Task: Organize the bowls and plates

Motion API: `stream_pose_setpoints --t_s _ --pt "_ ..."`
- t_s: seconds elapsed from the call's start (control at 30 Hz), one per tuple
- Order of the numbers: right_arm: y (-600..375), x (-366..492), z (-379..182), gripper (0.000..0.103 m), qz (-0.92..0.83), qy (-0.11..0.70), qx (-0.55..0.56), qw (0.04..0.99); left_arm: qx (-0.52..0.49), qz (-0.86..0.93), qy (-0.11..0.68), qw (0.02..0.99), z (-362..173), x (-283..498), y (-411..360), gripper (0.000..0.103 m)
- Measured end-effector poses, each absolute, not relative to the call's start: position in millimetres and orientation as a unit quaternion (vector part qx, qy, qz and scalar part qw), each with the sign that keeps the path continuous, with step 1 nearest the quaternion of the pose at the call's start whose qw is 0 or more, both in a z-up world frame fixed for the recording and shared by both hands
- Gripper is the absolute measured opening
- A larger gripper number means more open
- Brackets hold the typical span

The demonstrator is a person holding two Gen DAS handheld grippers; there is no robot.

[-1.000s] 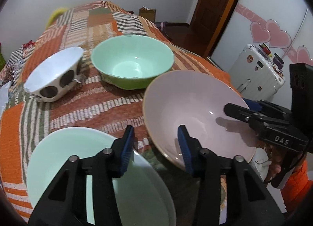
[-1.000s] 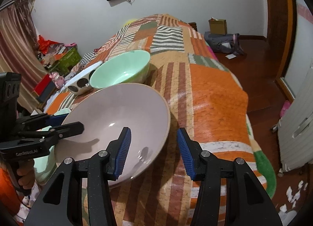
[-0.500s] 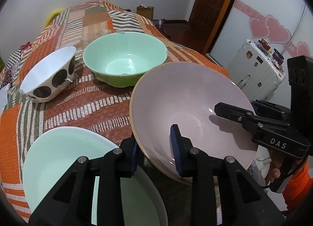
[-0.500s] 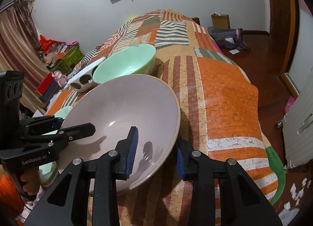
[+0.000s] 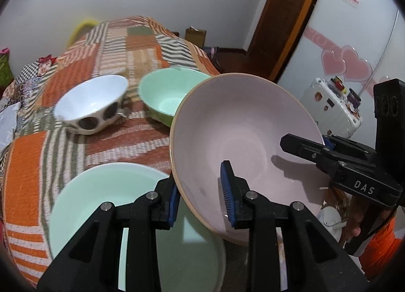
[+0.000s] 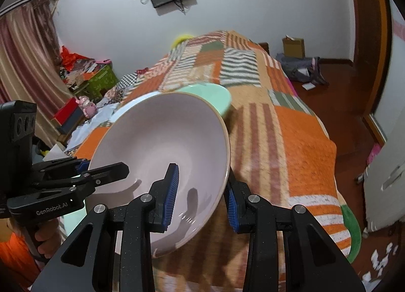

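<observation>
Pink, wide, shallow ceramic bowl (image 5: 243,137) with a tan rim is the piece in hand: it hangs tilted above the near end of the orange patchwork bedspread (image 6: 301,155), partly over the pale mint-green plate (image 5: 106,201) that lies flat below it.

Each claw pinches an opposite part of the rim. The left gripper (image 5: 200,198) has one blue pad inside the bowl and the other behind the outer wall, jaws narrowed to roughly the wall's thickness. The right gripper (image 6: 201,196) is set the same way on the other side, one pad inside, one outside. Both look clamped on the pink bowl, though the outer pad's contact is partly hidden in each wrist view.

The main risk, as I judge it, is slip. Glazed ceramic held only by thin rim pinches on a sloping wall could pivot or slide out if either hand eases off or the two hands move out of step. The tilt worsens this. Its low edge could also strike the mint plate if lowered unevenly.

Further back sit a deep green bowl (image 5: 167,94) and, just beside it, a white bowl with dark oval spots (image 5: 91,110).
</observation>
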State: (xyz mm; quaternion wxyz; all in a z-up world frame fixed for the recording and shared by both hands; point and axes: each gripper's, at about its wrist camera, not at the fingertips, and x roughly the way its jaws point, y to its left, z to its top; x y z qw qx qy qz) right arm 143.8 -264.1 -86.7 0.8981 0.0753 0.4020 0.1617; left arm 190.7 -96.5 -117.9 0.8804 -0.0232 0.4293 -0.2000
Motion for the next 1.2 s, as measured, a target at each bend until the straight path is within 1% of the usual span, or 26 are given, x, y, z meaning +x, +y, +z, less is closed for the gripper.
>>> stream_pose_setpoints --t_s 0.2,0.47,0.9,1.2 --pt "-231 146 -78 0.031 0.188 0.39 0.059 0.899 -0.046 -0.173 0.409 0.895 -104 175 -56 0.03" --pt "-176 156 -79 0.031 0.242 0.389 0.041 0.888 -0.071 -0.12 0.395 0.908 -98 156 5 0.03" --pt "-77 170 -91 0.031 0.32 0.411 -0.016 0.853 -0.13 -0.032 0.395 0.909 -119 131 108 0.03" --pt "-23 184 -114 0.031 0.363 0.455 -0.034 0.812 -0.148 0.014 0.398 0.905 -132 123 158 0.03"
